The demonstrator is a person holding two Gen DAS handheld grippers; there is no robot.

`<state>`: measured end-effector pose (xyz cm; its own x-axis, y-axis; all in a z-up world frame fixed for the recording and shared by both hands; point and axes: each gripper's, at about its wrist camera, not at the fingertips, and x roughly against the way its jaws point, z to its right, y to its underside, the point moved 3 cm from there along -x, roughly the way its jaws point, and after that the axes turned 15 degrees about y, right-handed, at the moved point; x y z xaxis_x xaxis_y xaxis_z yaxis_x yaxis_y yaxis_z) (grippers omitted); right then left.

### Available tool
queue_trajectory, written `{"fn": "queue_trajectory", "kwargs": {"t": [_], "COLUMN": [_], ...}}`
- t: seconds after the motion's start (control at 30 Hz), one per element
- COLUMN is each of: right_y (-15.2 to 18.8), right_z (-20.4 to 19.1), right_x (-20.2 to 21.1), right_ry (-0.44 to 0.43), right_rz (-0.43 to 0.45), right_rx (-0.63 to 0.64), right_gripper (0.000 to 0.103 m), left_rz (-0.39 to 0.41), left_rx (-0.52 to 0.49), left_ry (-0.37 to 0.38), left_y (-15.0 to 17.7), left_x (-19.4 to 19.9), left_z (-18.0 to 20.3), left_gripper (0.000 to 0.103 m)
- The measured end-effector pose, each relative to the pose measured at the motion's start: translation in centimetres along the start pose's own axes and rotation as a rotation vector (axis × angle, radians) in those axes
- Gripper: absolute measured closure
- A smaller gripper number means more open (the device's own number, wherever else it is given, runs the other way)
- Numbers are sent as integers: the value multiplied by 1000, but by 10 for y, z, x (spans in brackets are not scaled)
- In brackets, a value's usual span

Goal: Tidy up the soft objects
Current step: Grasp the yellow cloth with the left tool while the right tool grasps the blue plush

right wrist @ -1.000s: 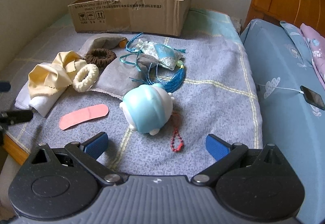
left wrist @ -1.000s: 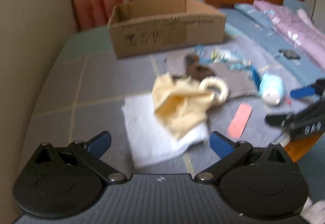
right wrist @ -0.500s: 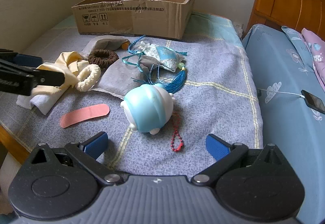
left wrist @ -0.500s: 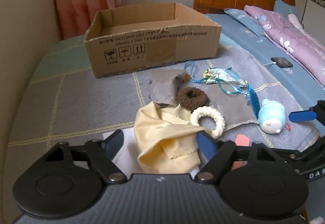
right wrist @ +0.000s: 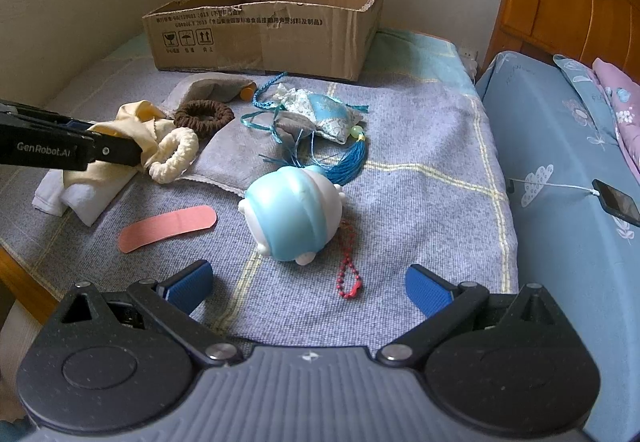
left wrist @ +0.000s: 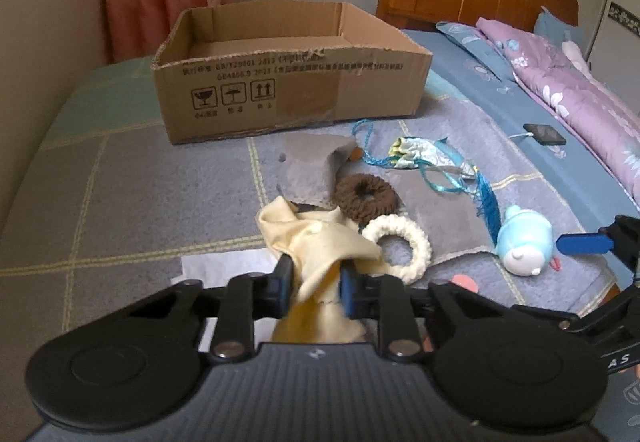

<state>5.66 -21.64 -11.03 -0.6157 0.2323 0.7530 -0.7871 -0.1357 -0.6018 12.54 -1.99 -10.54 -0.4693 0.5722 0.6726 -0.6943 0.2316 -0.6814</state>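
My left gripper (left wrist: 315, 284) is shut on the pale yellow cloth (left wrist: 320, 242), which lies over a white folded cloth (left wrist: 224, 268); the cloth (right wrist: 132, 129) and the left gripper (right wrist: 120, 149) also show in the right wrist view. A white scrunchie (left wrist: 400, 246), a brown scrunchie (left wrist: 366, 197), a blue patterned sachet with tassel (left wrist: 430, 159) and a grey cloth (left wrist: 320, 161) lie beyond. My right gripper (right wrist: 308, 284) is open and empty, just short of the blue-and-white squishy toy (right wrist: 296, 211).
An open cardboard box (left wrist: 288, 81) stands at the back of the grey checked blanket (left wrist: 140, 181). A pink plaster-shaped strip (right wrist: 166, 228) and a red bead chain (right wrist: 348, 270) lie near the toy. A phone on a cable (right wrist: 616, 201) lies on the blue bedding to the right.
My left gripper moved forward over the yellow cloth and closed on it. The right gripper stayed open and barely moved.
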Motion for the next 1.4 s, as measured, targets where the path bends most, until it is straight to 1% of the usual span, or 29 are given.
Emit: {"fn": "queue_trajectory", "kwargs": {"t": [0.07, 0.27, 0.4, 0.5, 0.57, 0.8, 0.87, 0.97, 1.1, 1.13, 1.17, 1.2, 1.33, 1.4], "right_y": [1, 0, 0, -3, -6, -18, -20, -22, -24, -24, -24, -23, -24, -24], "right_z": [0, -1, -1, 0, 2, 4, 2, -4, -13, -14, -16, -18, -17, -16], "right_x": [0, 1, 1, 3, 4, 4, 5, 9, 14, 13, 12, 11, 11, 10], "right_ry": [-1, 1, 2, -1, 3, -3, -19, -24, -2, 1, 16, 37, 41, 41], "right_rz": [3, -2, 4, 23, 34, 74, 79, 101, 132, 131, 130, 137, 141, 140], "right_rx": [0, 3, 3, 8, 6, 25, 21, 25, 50, 55, 61, 70, 63, 61], "right_gripper": [0, 0, 0, 7, 16, 26, 33, 36, 36, 38, 44, 47, 51, 52], "left_rz": [11, 34, 21, 10, 6, -4, -7, -8, -5, -5, -5, -4, 4, 8], "left_rx": [-3, 12, 32, 37, 37, 36, 43, 36, 33, 30, 28, 27, 28, 23], "left_ry": [-8, -25, -38, -33, -33, -38, -36, -37, -36, -36, -36, -36, -33, -33], "left_y": [1, 8, 13, 15, 16, 16, 15, 13, 10, 9, 8, 8, 5, 4], "left_x": [7, 34, 32, 26, 23, 15, 13, 10, 6, 5, 4, 4, 1, -1], "left_z": [1, -2, -7, -8, -7, -9, -10, -11, -12, -11, -11, -11, -13, -13], "left_gripper": [85, 85, 85, 85, 85, 79, 79, 77, 75, 74, 73, 73, 65, 66]}}
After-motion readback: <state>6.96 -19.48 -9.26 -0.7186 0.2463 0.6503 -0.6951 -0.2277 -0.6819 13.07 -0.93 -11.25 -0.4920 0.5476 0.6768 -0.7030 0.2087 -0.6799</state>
